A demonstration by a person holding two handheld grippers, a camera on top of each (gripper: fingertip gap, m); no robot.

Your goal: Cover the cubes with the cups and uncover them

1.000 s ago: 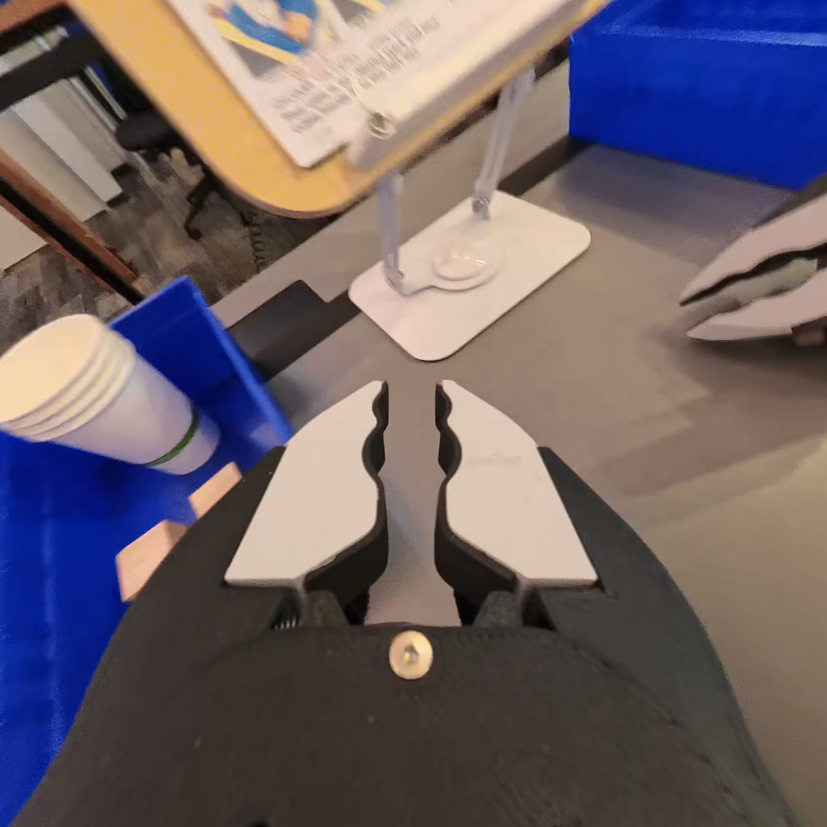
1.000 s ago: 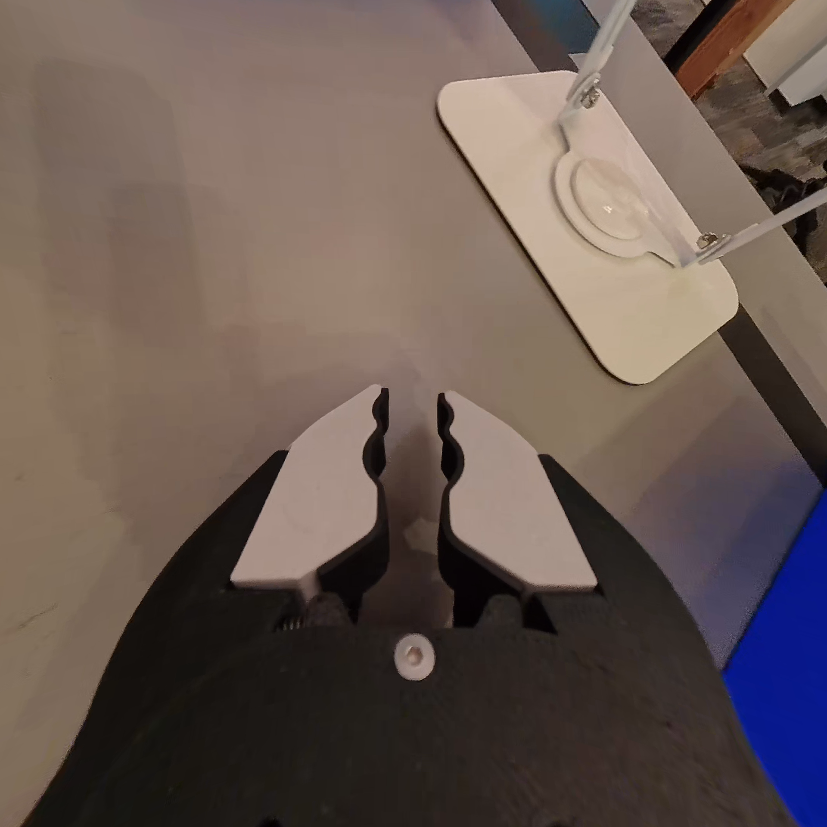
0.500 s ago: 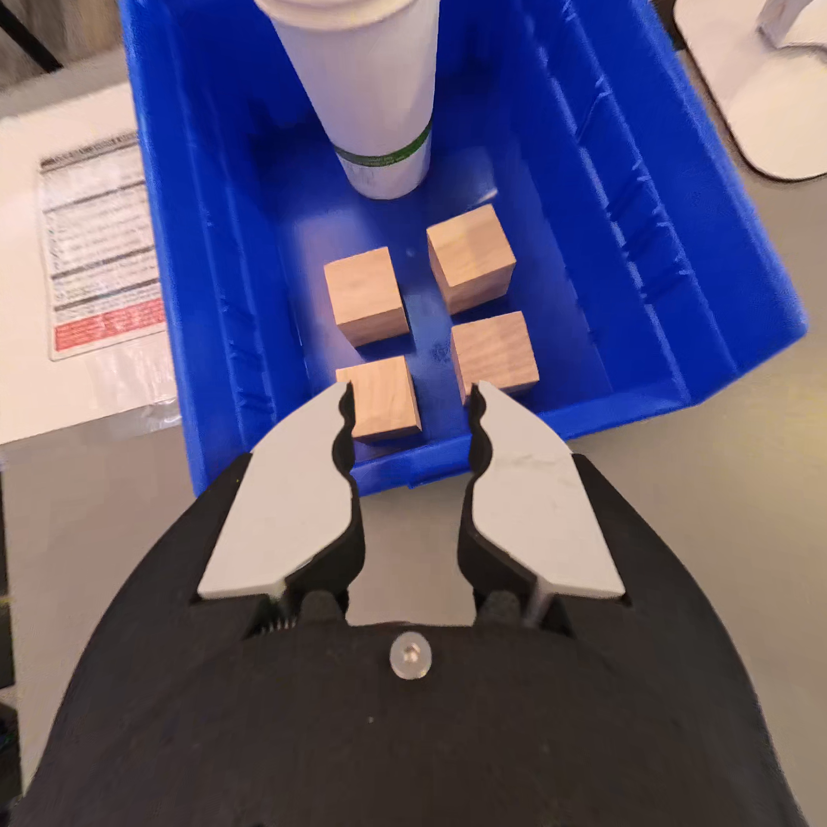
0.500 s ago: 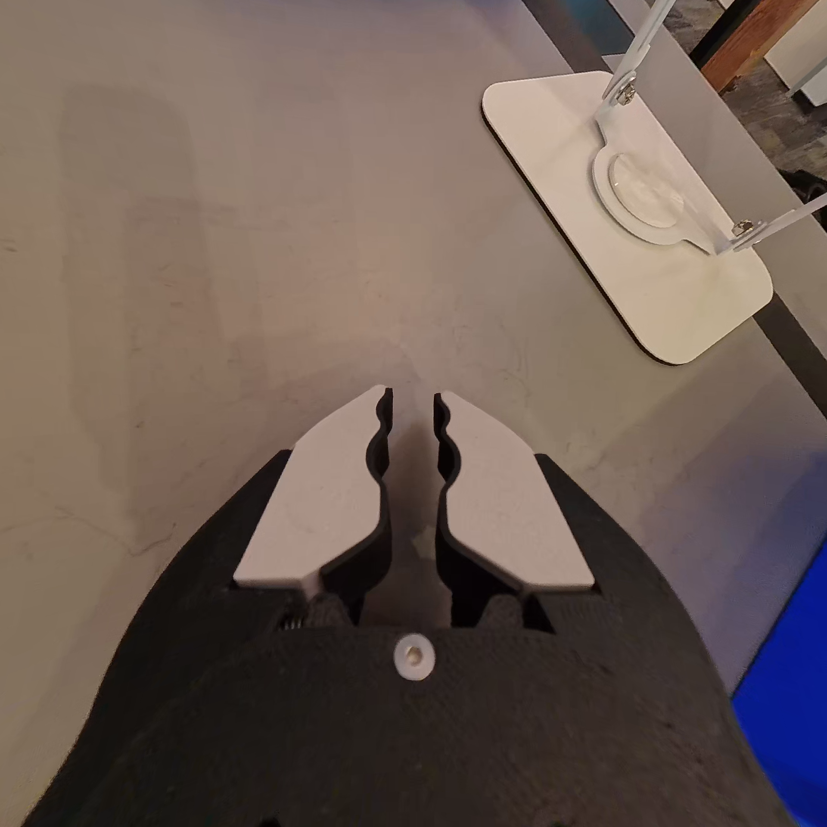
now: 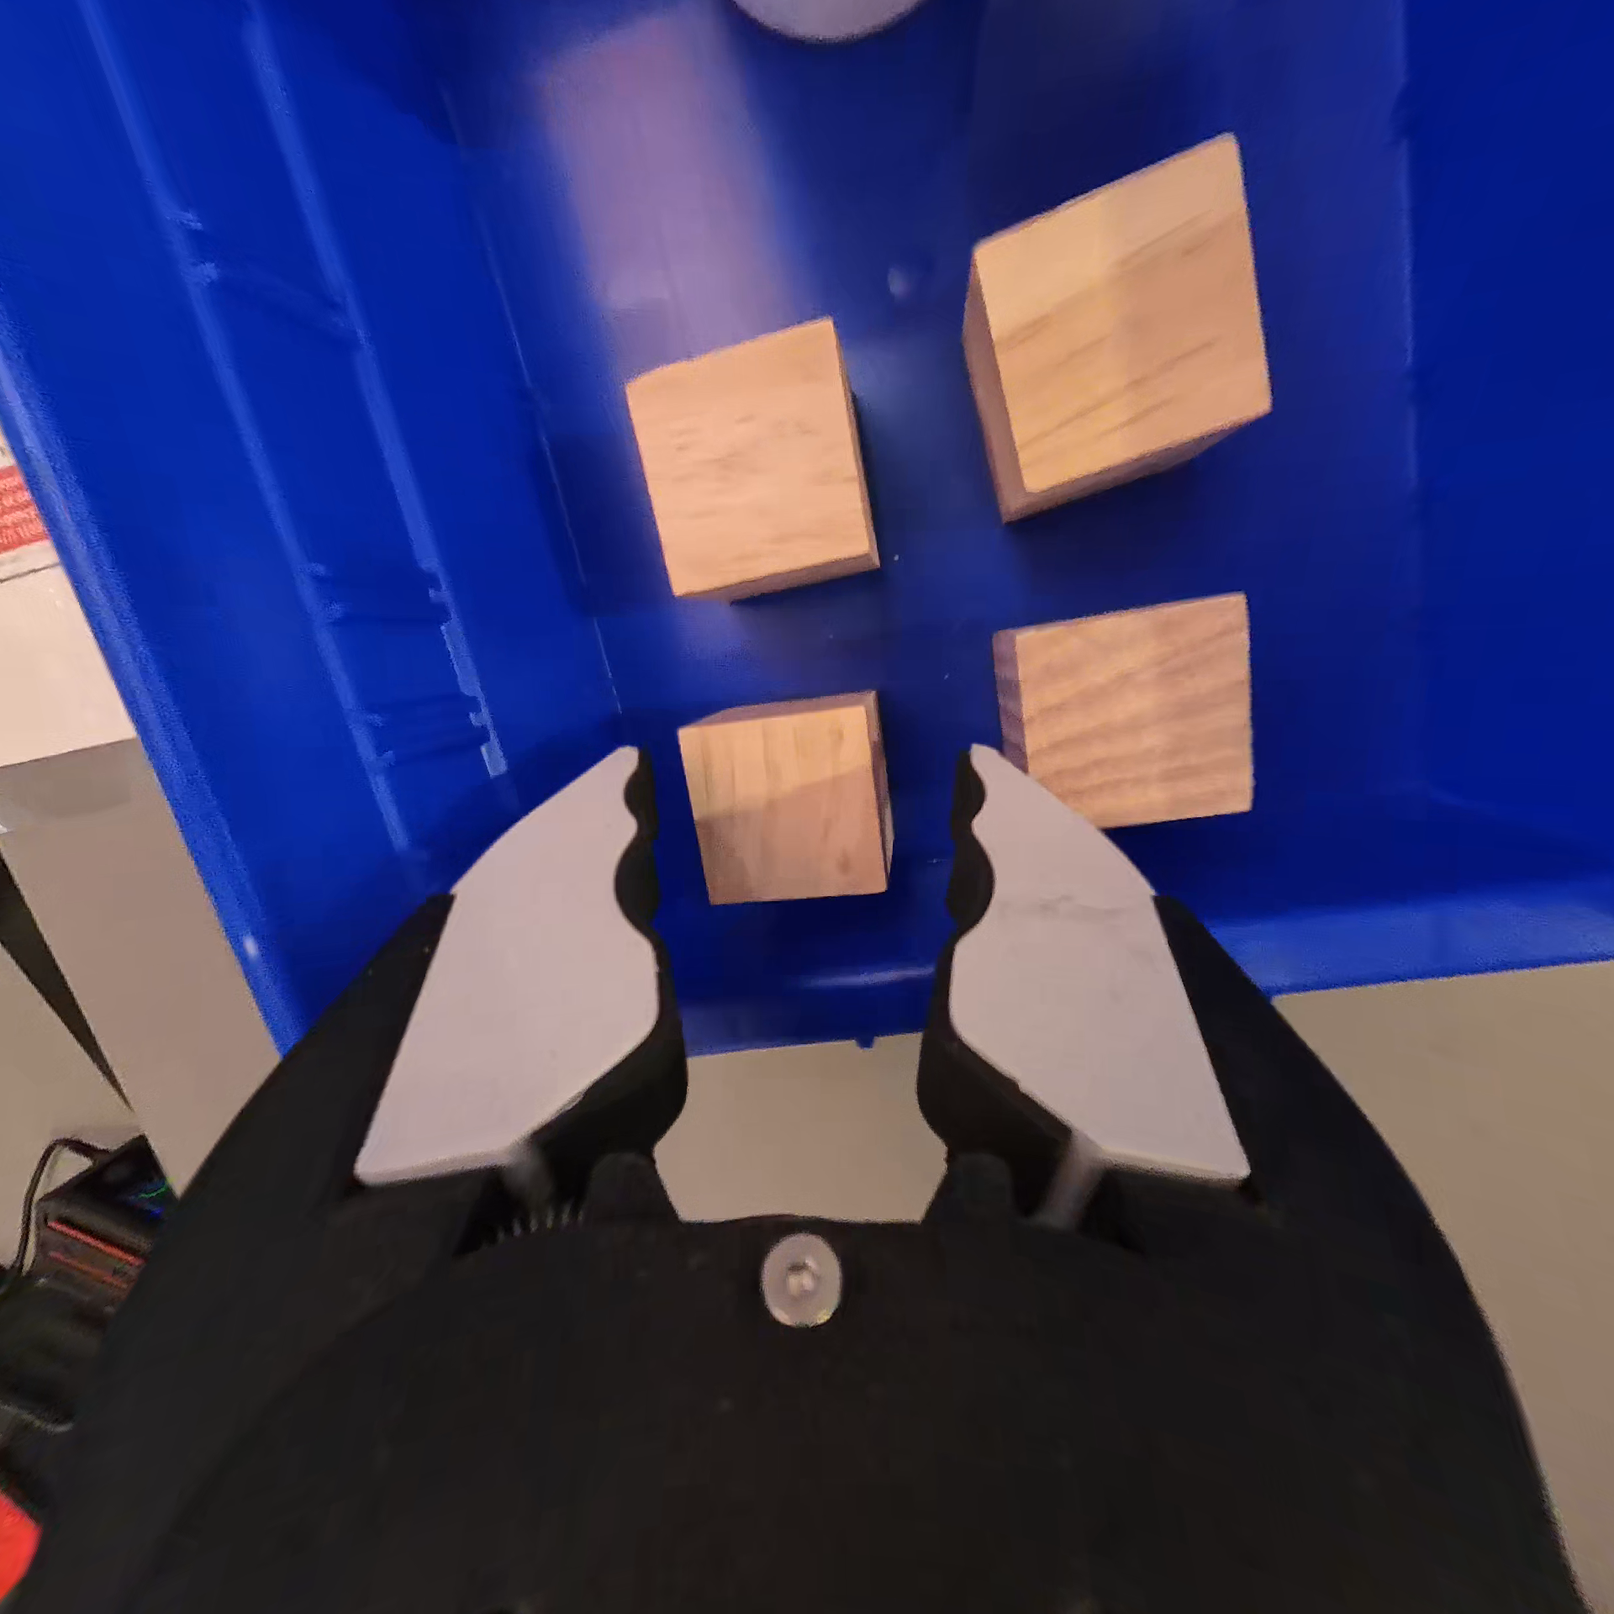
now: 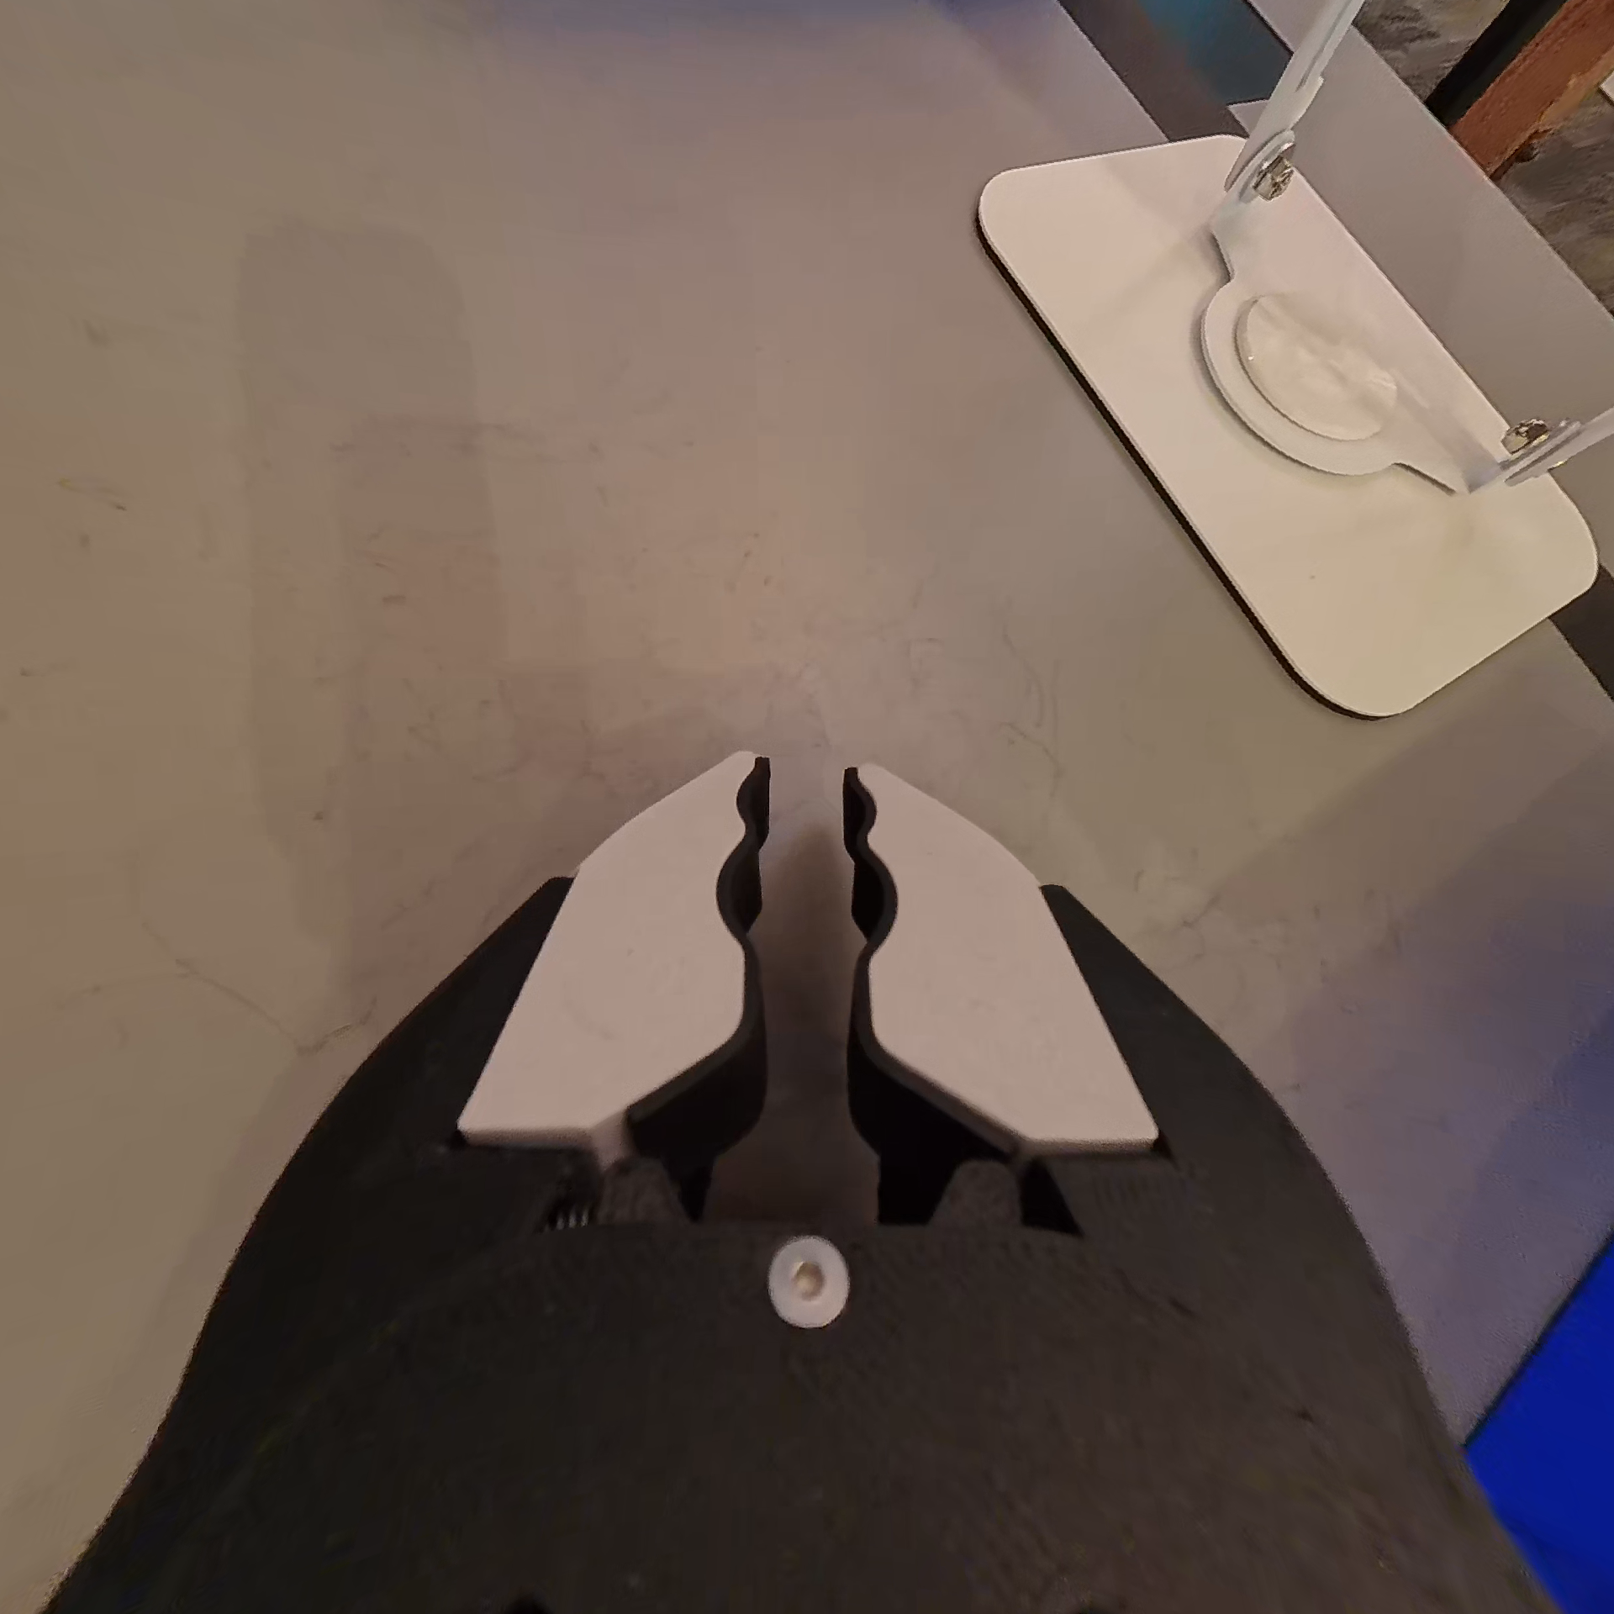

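Step in hand, by the look of it: fetching a first cube out of the blue bin [image 5: 262, 541]. Left gripper [image 5: 799, 773] spread wide, empty, poised over the bin's near wall with the near-left cube [image 5: 790, 808] framed between its tips; whether the tips have dropped to the cube's level cannot be told. Best done by sinking straight down so both fingers [image 5: 541, 961] clear the side faces, closing squarely on opposite flats, then lifting plumb; little slack toward 3 o'clock, where the near-right cube [image 5: 1131, 707] sits just beside, so no swing that way. Two more cubes farther in, at 12 o'clock [image 5: 755, 458] and 1 o'clock [image 5: 1122, 327], all four apart from one another in a loose square on the bin floor. Pale unfinished wood, grain plain on the faces, sharp edges, flat sides: likely a sure hold with a modest squeeze. Bin of glossy moulded plastic, ribbed on its wall at 10 o'clock. Only a sliver of white rounded cup base [image 5: 817, 17] at the top edge, 12 o'clock, so the cups hardly show. Right gripper [image 6: 805, 769] empty, nearly closed with a narrow slit left, hanging above the matt grey, faintly scuffed bench [image 6: 611, 437], well apart from a flat white stand base [image 6: 1310, 454] with rounded corners at 2 o'clock.
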